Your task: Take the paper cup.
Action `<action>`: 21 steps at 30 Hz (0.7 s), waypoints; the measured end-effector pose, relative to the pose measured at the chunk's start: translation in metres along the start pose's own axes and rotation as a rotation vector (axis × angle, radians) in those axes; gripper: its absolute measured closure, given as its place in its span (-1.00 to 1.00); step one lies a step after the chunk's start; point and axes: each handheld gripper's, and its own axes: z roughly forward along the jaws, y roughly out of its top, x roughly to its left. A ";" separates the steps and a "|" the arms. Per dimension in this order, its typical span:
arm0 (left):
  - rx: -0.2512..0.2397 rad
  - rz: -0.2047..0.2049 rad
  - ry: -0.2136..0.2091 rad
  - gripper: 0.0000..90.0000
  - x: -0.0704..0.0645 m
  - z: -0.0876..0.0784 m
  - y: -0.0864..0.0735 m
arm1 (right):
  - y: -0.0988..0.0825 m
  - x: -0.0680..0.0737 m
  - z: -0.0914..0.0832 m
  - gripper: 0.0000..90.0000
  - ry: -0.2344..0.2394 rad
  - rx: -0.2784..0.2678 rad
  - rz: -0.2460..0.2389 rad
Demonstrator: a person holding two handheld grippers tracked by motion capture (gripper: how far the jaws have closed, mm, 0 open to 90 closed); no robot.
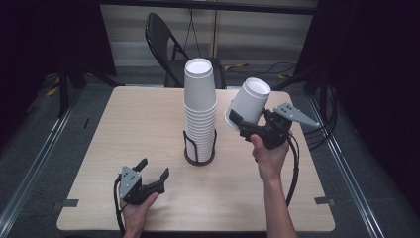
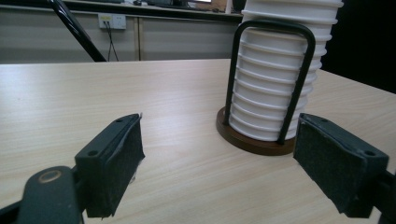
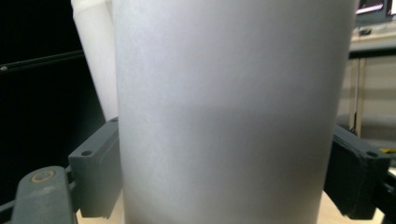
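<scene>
Left claw (image 1: 153,168) spread over bare table (image 1: 124,124); right claw (image 1: 250,123) clamping tilted cup (image 1: 250,101) beside stack (image 1: 200,109).

In the left gripper view the top edge cuts off the stack of cups (image 2: 280,70), so its height cannot be told there. In the right gripper view the held cup (image 3: 229,116) runs past the top and bottom edges, hiding its rim and base, and covers the desk except a sliver at the bottom right corner.
</scene>
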 end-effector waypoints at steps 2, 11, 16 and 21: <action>0.001 -0.001 -0.012 -0.64 -0.003 0.000 0.000 | -0.011 0.000 -0.002 -0.70 -0.002 0.012 0.018; -0.010 -0.010 -0.063 -0.65 -0.011 0.003 0.001 | -0.041 0.002 -0.007 -0.70 0.020 0.049 0.057; -0.020 -0.022 -0.123 -0.62 -0.018 0.005 0.003 | -0.065 0.003 -0.010 -0.70 0.034 0.075 0.113; -0.026 -0.023 -0.164 -0.59 -0.022 0.007 0.003 | -0.082 0.003 -0.010 -0.70 0.047 0.083 0.165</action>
